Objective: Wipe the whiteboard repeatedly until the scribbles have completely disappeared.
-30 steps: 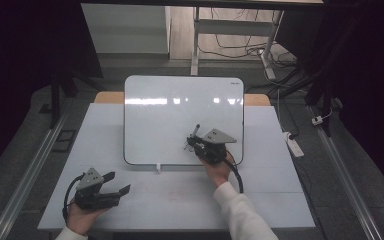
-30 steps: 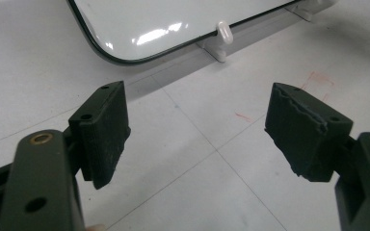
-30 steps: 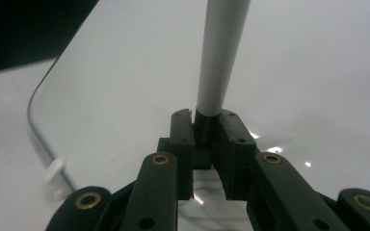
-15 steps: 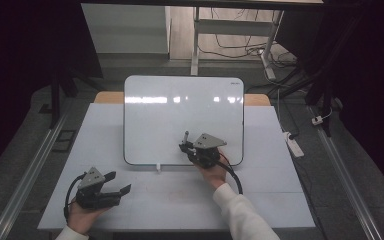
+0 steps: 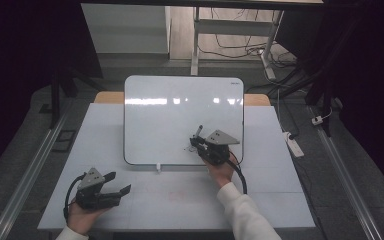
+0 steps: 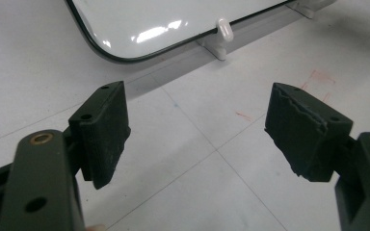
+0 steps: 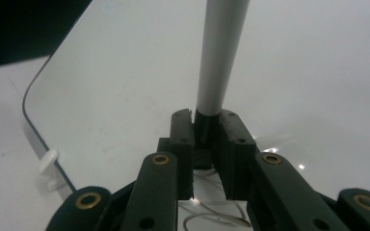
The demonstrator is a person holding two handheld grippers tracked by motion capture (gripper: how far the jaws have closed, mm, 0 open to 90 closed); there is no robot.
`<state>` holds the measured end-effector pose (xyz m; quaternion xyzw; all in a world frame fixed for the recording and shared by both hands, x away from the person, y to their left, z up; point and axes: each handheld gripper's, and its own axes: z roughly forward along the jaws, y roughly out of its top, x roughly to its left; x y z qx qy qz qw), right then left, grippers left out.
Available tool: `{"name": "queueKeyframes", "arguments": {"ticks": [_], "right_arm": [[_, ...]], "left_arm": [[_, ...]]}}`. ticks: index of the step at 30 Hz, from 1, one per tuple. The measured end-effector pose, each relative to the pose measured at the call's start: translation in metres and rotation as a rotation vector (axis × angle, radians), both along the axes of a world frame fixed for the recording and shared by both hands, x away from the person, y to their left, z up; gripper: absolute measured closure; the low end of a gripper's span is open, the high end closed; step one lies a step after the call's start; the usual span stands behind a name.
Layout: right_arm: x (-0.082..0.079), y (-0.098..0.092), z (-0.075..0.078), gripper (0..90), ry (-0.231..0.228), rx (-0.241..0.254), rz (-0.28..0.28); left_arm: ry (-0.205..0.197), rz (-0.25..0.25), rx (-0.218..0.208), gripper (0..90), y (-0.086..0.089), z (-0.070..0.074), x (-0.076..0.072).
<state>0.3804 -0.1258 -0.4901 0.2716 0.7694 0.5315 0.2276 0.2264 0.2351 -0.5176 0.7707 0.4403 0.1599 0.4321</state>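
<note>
- In the high view the right gripper (image 5: 198,141) sits over the lower right part of the whiteboard (image 5: 170,115), which leans on the white table (image 5: 280,200); a thin dark marker (image 5: 198,132) sticks up from its front end.
- The right gripper view shows the hold closely: the two black jaws are pressed together on the dark end of the marker (image 7: 219,57), whose grey barrel rises away up the frame.
- That same view shows thin pen lines (image 7: 212,219) on the board beneath the jaws; from above they are a faint smudge (image 5: 187,149), probably the same strokes.
- The left gripper (image 5: 114,182) rests low on the table's near left in the high view, well apart from the board.
- The left gripper view shows its jaws spread wide with bare table between them, and beyond them the board's rounded lower corner (image 6: 120,55) and a small white clip (image 6: 224,30) at its bottom edge.
- Faint red marks (image 6: 318,79) on the tabletop show in the left gripper view.
</note>
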Motion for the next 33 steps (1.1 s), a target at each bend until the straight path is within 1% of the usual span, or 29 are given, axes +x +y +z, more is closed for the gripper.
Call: {"name": "queueKeyframes", "arguments": {"ticks": [1, 3, 4, 5, 6, 7, 8, 9, 10, 11, 13, 14, 15, 17, 18, 19, 20, 22, 23, 24, 25, 27, 28, 29, 30, 31, 32, 33], "right_arm": [[-0.004, 0.005, -0.002, 77.5, -0.001, -0.03, 0.023], [-0.015, 0.021, -0.012, 77.5, -0.001, -0.112, 0.128], [-0.019, 0.026, -0.015, 77.6, -0.028, -0.149, 0.151], [-0.018, 0.027, -0.014, 77.6, -0.035, -0.165, 0.152], [-0.014, 0.022, -0.011, 77.6, -0.028, -0.127, 0.129], [-0.008, 0.016, -0.008, 77.6, -0.024, -0.076, 0.09], [-0.003, 0.009, -0.004, 77.6, -0.026, -0.04, 0.046], [-0.001, 0.006, -0.002, 77.6, -0.014, -0.018, 0.027], [-0.001, 0.007, -0.002, 77.6, -0.013, -0.013, 0.023], [-0.005, 0.01, -0.004, 77.6, -0.013, -0.038, 0.037], [-0.012, 0.02, -0.011, 77.6, 0.01, -0.093, 0.122], [-0.015, 0.021, -0.012, 77.6, -0.01, -0.127, 0.135], [-0.012, 0.018, -0.01, 77.6, -0.011, -0.125, 0.134], [-0.003, 0.005, -0.004, 77.6, -0.005, -0.032, 0.054], [0.001, -0.001, -0.002, 77.6, -0.001, -0.001, 0.028], [0.002, -0.002, -0.002, 77.6, 0.004, 0.01, 0.029], [-0.001, 0.0, -0.003, 77.6, -0.002, -0.007, 0.028], [-0.008, 0.007, -0.008, 77.5, 0.006, -0.065, 0.091], [-0.009, 0.006, -0.008, 77.5, -0.013, -0.1, 0.106], [-0.009, 0.006, -0.008, 77.5, -0.013, -0.1, 0.106], [-0.006, 0.0, -0.005, 77.6, -0.022, -0.071, 0.073], [0.002, -0.015, 0.001, 77.6, -0.015, 0.011, -0.017], [0.003, -0.017, 0.001, 77.6, -0.005, 0.028, -0.023], [0.0, -0.014, 0.0, 77.5, -0.008, 0.012, -0.018], [-0.003, -0.009, -0.003, 77.5, -0.002, -0.018, 0.021], [-0.008, -0.002, -0.008, 77.5, 0.012, -0.047, 0.076], [-0.012, 0.004, -0.012, 77.6, -0.004, -0.083, 0.114], [-0.014, 0.005, -0.012, 77.5, -0.025, -0.113, 0.114]], "left_arm": [[0.001, -0.002, 0.0, 24.2, 0.0, 0.0, 0.0], [0.005, -0.003, 0.003, 24.2, -0.001, -0.001, 0.002], [0.005, -0.004, 0.004, 24.2, -0.001, -0.001, 0.001], [0.003, -0.004, 0.005, 24.2, -0.001, -0.001, 0.001], [0.002, -0.002, 0.004, 24.2, -0.001, 0.0, 0.0], [0.001, 0.0, 0.004, 24.2, 0.0, 0.0, 0.0], [0.001, 0.002, 0.0, 24.2, 0.0, 0.0, -0.001], [0.0, 0.003, -0.002, 24.2, 0.001, 0.0, -0.001], [0.001, 0.002, -0.003, 24.2, 0.001, 0.0, 0.0], [0.003, 0.002, -0.004, 24.2, 0.001, -0.001, 0.001], [0.006, -0.003, 0.0, 24.2, 0.0, -0.001, 0.002], [0.005, -0.005, 0.0, 24.2, 0.0, -0.001, 0.002], [0.005, -0.005, 0.0, 24.2, 0.0, -0.001, 0.001], [0.003, -0.002, -0.002, 24.2, 0.0, 0.0, 0.0], [0.001, 0.001, -0.003, 24.2, 0.001, 0.0, 0.0], [0.001, 0.002, -0.004, 24.2, 0.001, 0.0, 0.0], [0.003, 0.001, -0.006, 24.2, 0.001, 0.0, 0.001], [0.007, -0.001, -0.007, 24.2, 0.001, -0.001, 0.002], [0.008, -0.001, -0.006, 24.2, 0.001, -0.001, 0.002], [0.006, -0.001, -0.006, 24.2, 0.001, -0.001, 0.002], [0.006, -0.001, -0.006, 24.2, 0.001, -0.001, 0.001], [0.004, 0.0, -0.007, 24.2, 0.001, 0.0, 0.0], [0.004, 0.001, -0.009, 24.2, 0.001, 0.0, 0.001], [0.004, 0.002, -0.009, 24.2, 0.0, 0.0, 0.001], [0.004, 0.0, -0.009, 24.2, 0.0, 0.0, 0.002], [0.005, -0.001, -0.006, 24.2, 0.0, 0.0, 0.003], [0.007, -0.002, -0.004, 24.2, -0.001, 0.0, 0.003], [0.007, -0.003, -0.003, 24.2, -0.001, -0.001, 0.002]]}}
